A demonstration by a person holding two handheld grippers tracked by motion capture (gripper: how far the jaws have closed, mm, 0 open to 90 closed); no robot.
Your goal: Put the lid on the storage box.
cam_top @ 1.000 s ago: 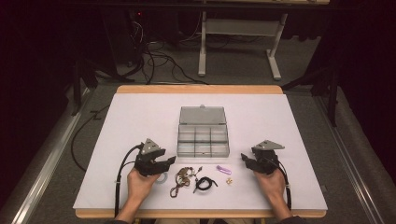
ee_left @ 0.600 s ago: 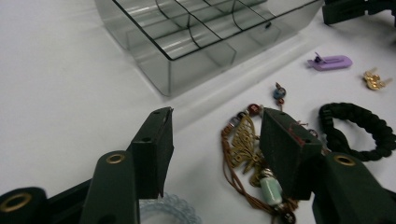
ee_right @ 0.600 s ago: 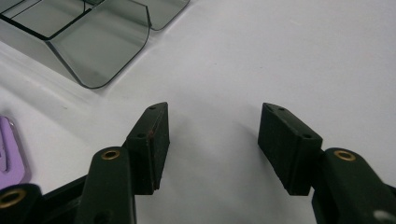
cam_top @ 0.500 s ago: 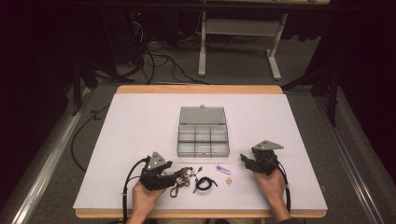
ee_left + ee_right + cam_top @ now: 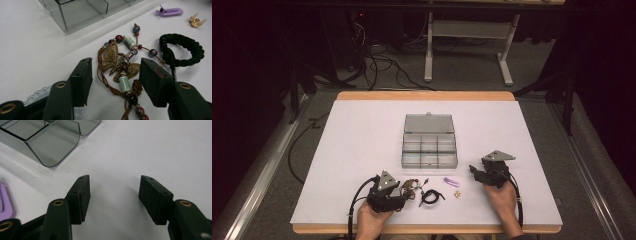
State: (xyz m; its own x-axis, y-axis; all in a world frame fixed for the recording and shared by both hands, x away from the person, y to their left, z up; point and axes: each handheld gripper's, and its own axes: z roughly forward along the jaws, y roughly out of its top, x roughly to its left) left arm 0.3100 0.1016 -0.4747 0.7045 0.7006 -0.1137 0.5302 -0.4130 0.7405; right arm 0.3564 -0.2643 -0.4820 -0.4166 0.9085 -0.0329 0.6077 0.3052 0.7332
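- Right now the left gripper [image 5: 408, 194], low and left of centre in the high view, has its jaws spread wide and pressing on nothing; they have just been opening a little further, with the necklace lying between them.
- That thing is a brown-corded necklace with a brass butterfly pendant and ceramic beads [image 5: 119, 65], spread on the white table [image 5: 352, 150]; in the left gripper view it sits in the lower middle of the frame, straddled by the two black jaws without visible contact.
- Its long axis, judging by the cord and bead string, runs from the bottom centre of that frame up toward the upper middle, roughly along the gripper's own line, so a closing pinch would likely catch it across the cord.
- A black braided loop [image 5: 183, 51] lies just right of the right-hand jaw, close enough to be snagged.
- The right gripper [image 5: 478, 170], at the right of the high view, is likewise parted and empty over bare table, well apart from the necklace, so the left hand is clearly nearer.
- A clear plastic compartment box [image 5: 430, 148] stands open above the jewellery, mid-frame.
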